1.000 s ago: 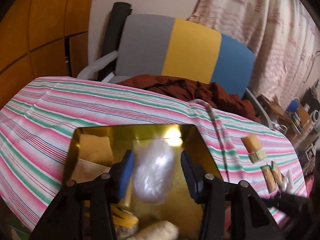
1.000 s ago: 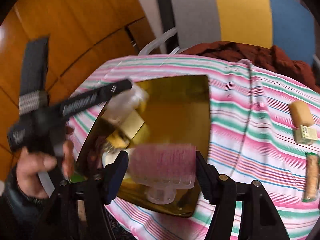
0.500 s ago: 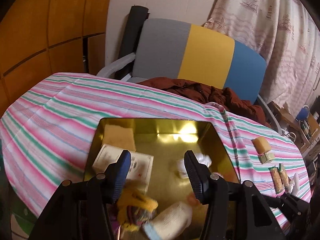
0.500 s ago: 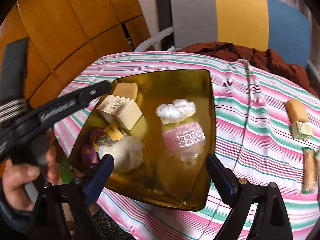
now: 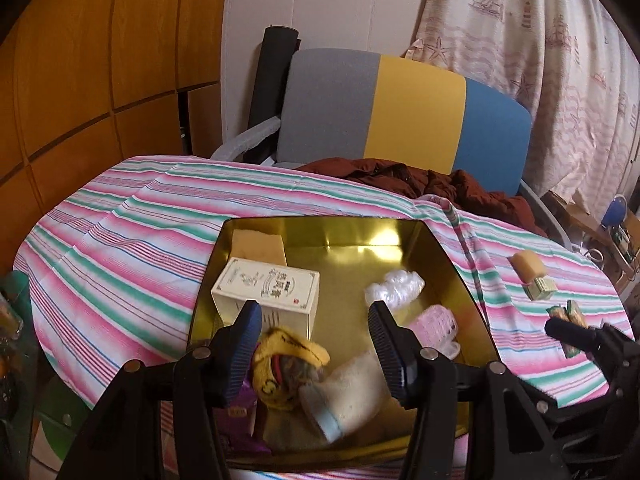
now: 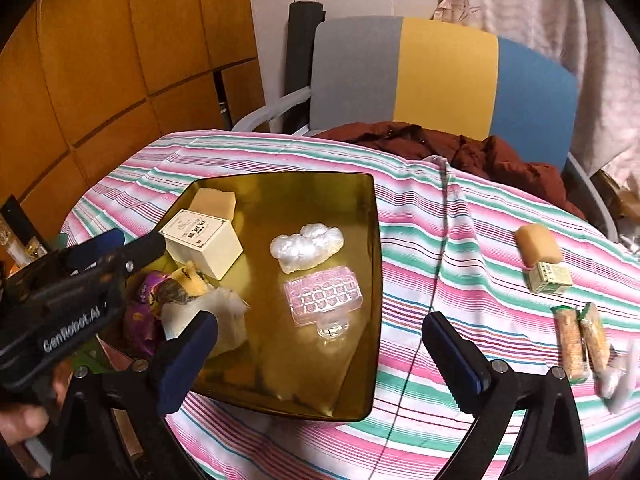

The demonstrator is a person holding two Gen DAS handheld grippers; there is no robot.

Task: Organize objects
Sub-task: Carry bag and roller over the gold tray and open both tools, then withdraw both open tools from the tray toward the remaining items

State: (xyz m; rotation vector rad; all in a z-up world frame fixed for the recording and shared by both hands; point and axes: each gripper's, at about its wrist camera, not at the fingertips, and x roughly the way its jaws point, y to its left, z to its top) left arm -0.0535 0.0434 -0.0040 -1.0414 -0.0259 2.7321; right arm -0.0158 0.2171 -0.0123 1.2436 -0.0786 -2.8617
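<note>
A gold tray [image 5: 352, 232] [image 6: 372, 240] sits on the striped tablecloth. It holds a cream box [image 5: 268, 292] [image 6: 204, 246], a tan block [image 5: 258, 246], a crumpled clear plastic bag [image 5: 394, 286] [image 6: 308, 246], a pink plastic case [image 5: 436, 326] [image 6: 324, 296], a yellow pouch [image 5: 284, 364] and a white cloth [image 5: 352, 384]. My left gripper [image 5: 314, 316] hovers open and empty over the tray's near left part. My right gripper [image 6: 320, 326] stands wide open and empty above the tray's near edge, just short of the pink case.
On the cloth to the right lie a tan sponge [image 6: 538, 244], a small green box [image 6: 550, 278] and wrapped snack bars [image 6: 580, 340]. A brown garment [image 6: 440, 148] is heaped at the far edge before a grey, yellow and blue chair [image 6: 440, 76]. Wooden panels stand on the left.
The left gripper let go of the clear plastic bag and the right gripper let go of the pink case; both now lie in the tray. Both grippers opened and drew back.
</note>
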